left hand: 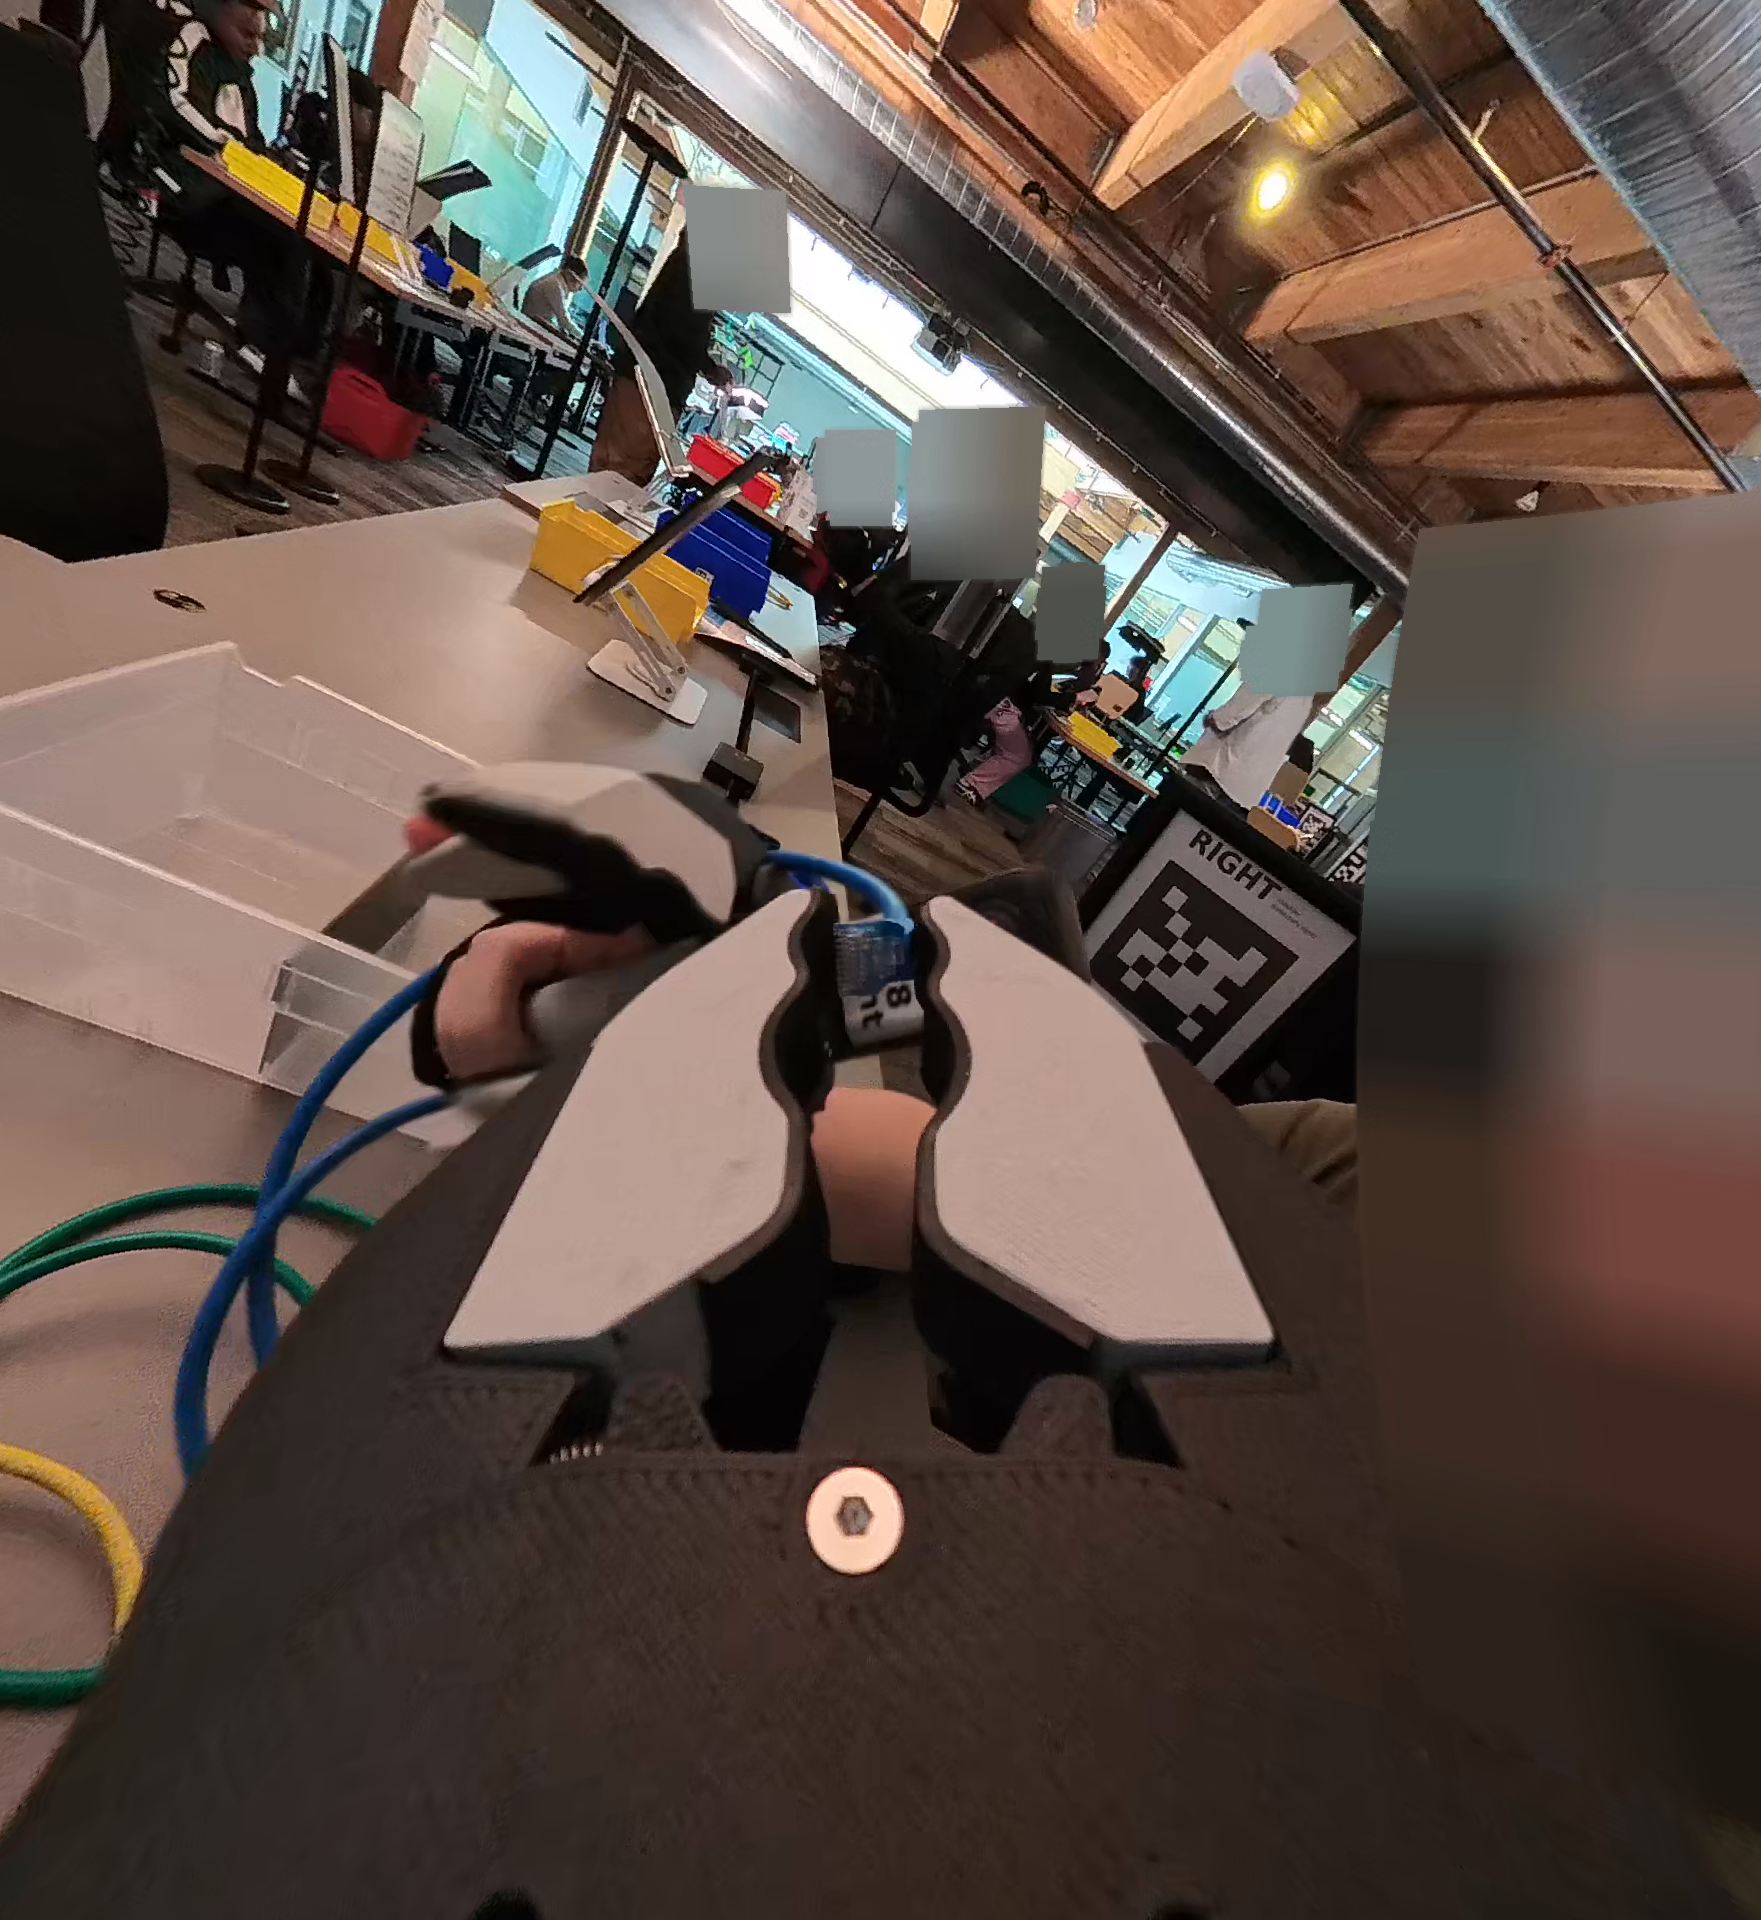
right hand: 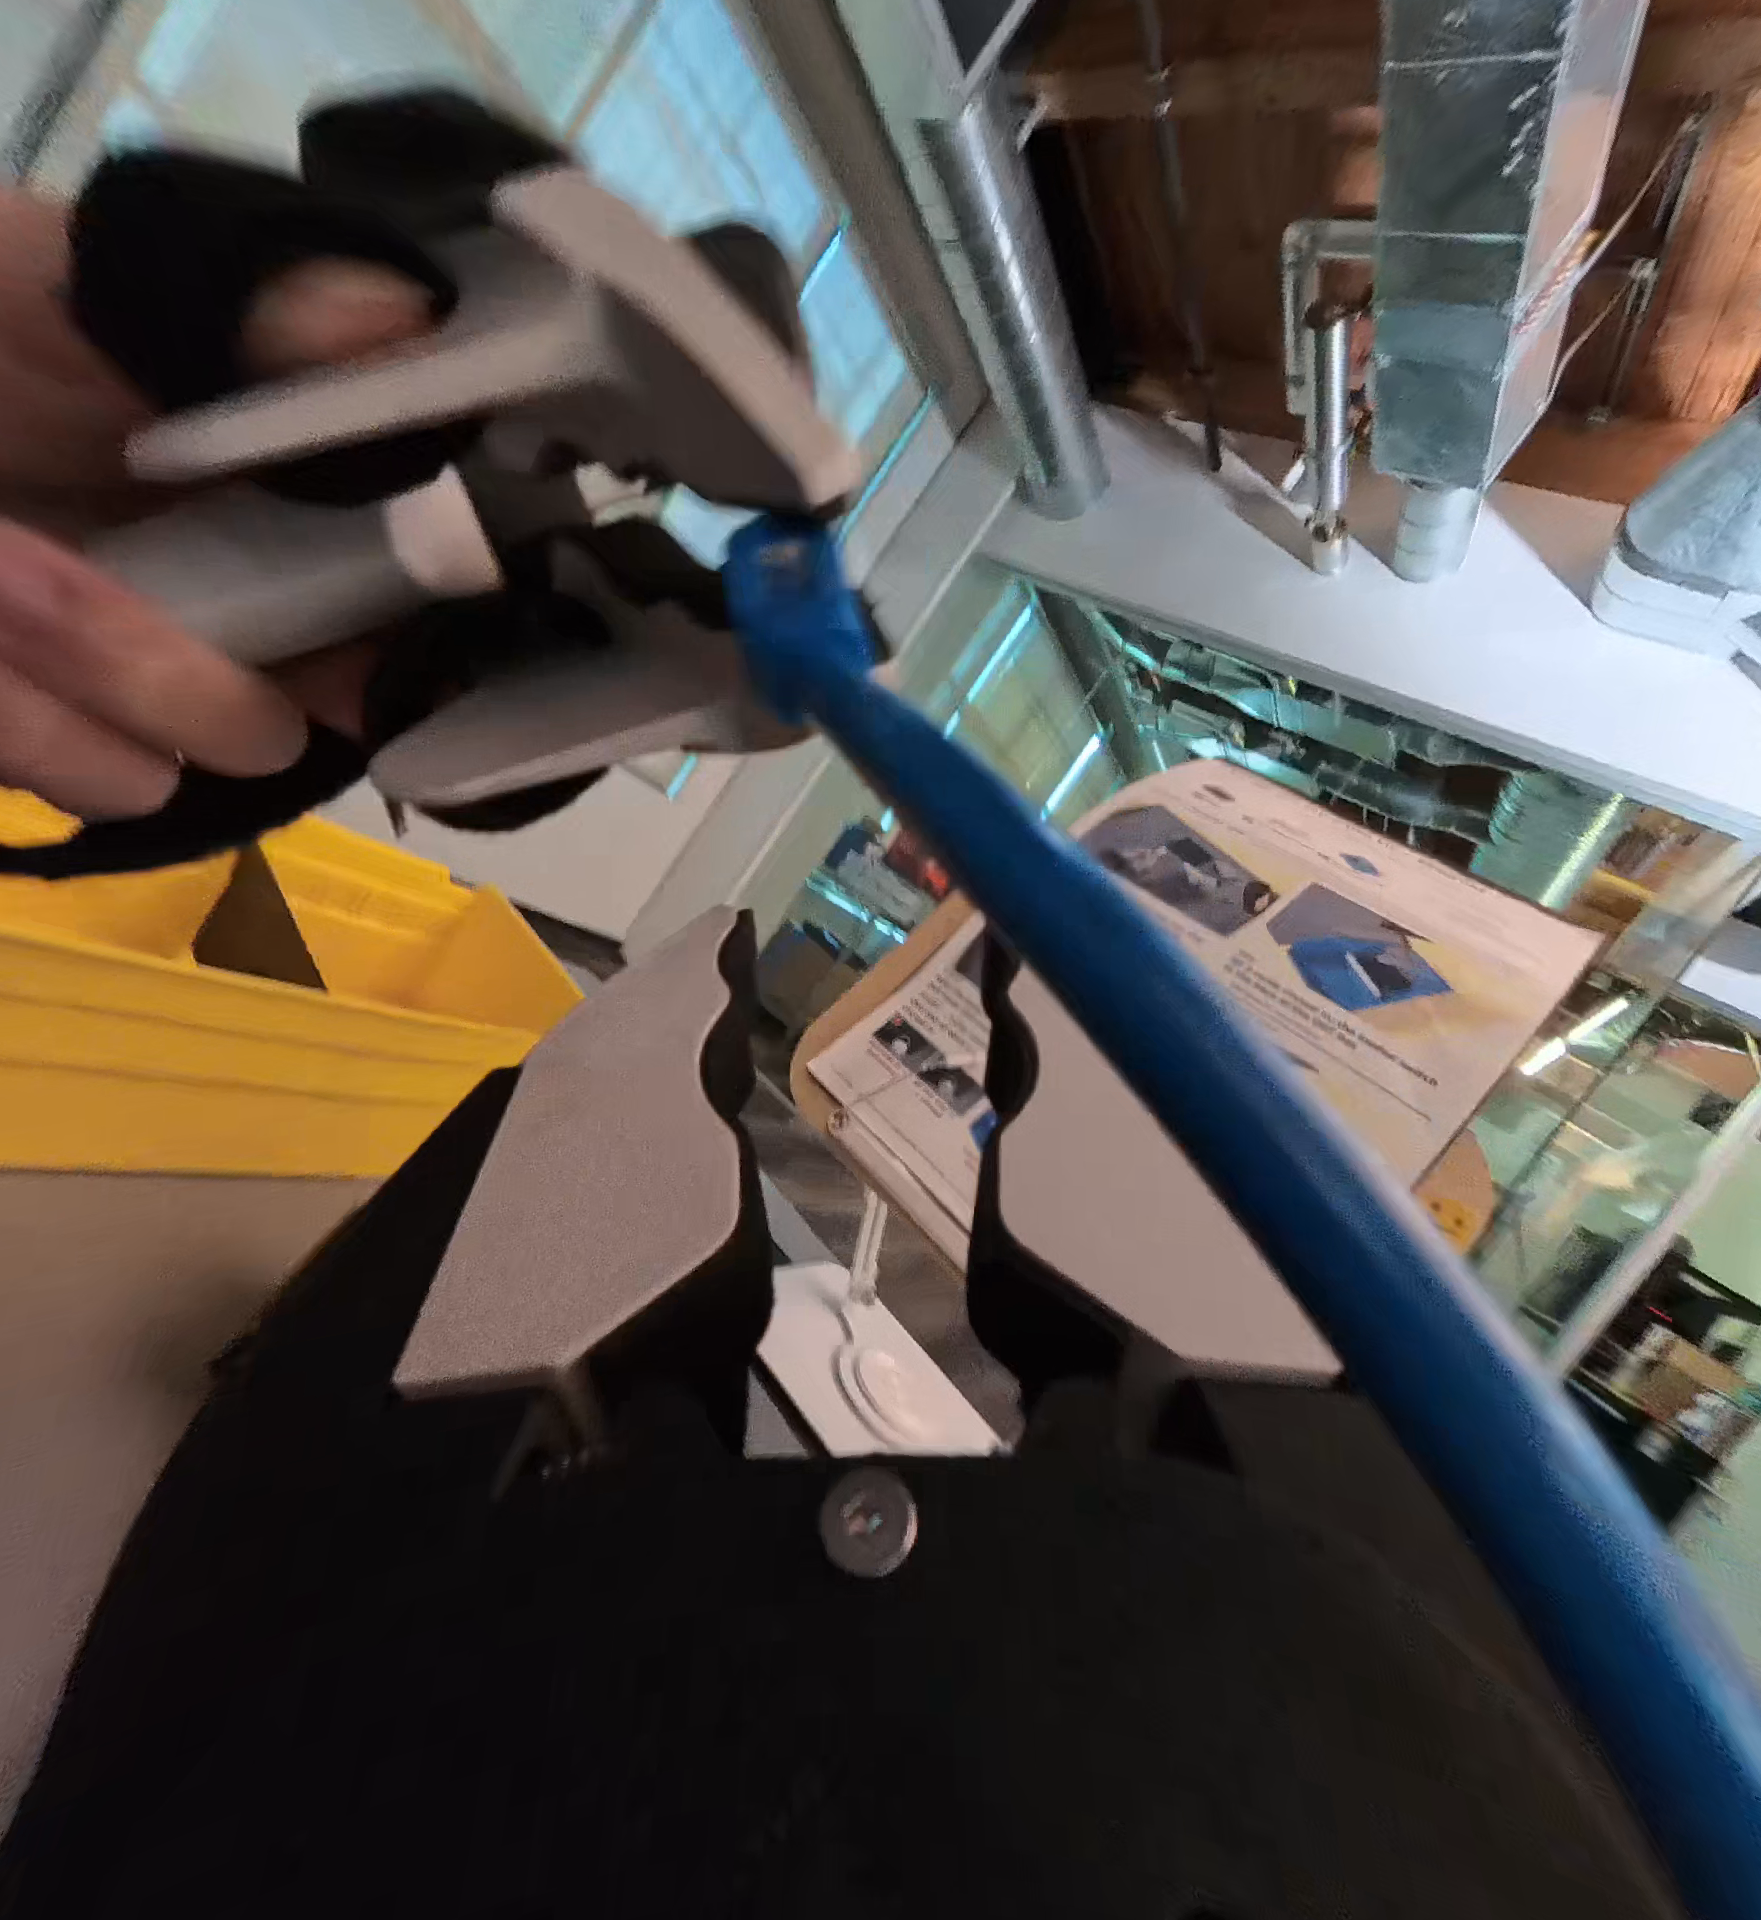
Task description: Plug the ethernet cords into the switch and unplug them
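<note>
My left gripper (left hand: 868, 914) is shut on the plug of the blue ethernet cord (left hand: 871, 956) and holds it in the air above the table. In the right wrist view the left gripper (right hand: 793, 603) shows at the upper left, with the blue cord (right hand: 1219, 1122) running from it diagonally down to the right, across my right gripper's right finger. My right gripper (right hand: 865, 956) is open and empty. It also shows in the left wrist view (left hand: 564, 842), in a hand just left of the plug. Green (left hand: 76, 1247) and yellow (left hand: 76, 1507) cords lie looped on the table. The switch is not in view.
A clear plastic tray (left hand: 128, 831) sits on the beige table (left hand: 336, 623) at the left. A yellow bin (right hand: 180, 1018) is close to the right gripper. An instruction sheet on a stand (right hand: 1271, 987) is ahead of it. People work at benches farther off. Left tips to right tips: about 7 cm.
</note>
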Demonstrator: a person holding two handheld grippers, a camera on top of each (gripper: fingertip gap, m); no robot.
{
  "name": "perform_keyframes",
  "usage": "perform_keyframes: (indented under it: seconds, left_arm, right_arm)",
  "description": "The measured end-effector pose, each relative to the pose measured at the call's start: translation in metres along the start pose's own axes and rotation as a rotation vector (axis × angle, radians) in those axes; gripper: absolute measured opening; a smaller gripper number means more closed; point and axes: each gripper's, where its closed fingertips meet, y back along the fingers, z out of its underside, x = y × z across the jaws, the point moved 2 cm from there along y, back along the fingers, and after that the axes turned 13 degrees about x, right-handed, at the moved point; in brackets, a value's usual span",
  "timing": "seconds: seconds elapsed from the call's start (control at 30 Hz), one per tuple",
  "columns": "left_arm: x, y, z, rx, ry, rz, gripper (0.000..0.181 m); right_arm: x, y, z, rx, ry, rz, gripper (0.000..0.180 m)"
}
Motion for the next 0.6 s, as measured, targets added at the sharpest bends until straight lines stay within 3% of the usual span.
perform_keyframes:
  seconds: [0.03,0.13,0.27,0.43,0.6]
  left_arm:
    - [-0.002,0.001,-0.001,0.004,-0.001,-0.006,0.013]
    - [-0.008,0.004,-0.003,0.008,0.016,-0.008,0.013]
    - [-0.014,0.006,-0.003,0.006,0.04,0.0,0.013]
    - [-0.019,0.009,-0.006,0.011,0.029,-0.026,0.013]
    - [-0.023,0.015,-0.01,0.023,0.006,-0.058,0.013]
  right_arm:
    - [0.002,0.002,-0.007,0.047,-0.015,-0.008,0.042]
    - [-0.006,0.01,-0.037,0.227,0.091,-0.106,0.036]
    - [-0.012,0.014,-0.056,0.289,0.145,-0.167,0.029]
    - [-0.005,0.014,-0.051,0.212,0.158,-0.19,0.015]
    - [-0.004,0.014,-0.044,0.155,0.083,-0.234,0.013]
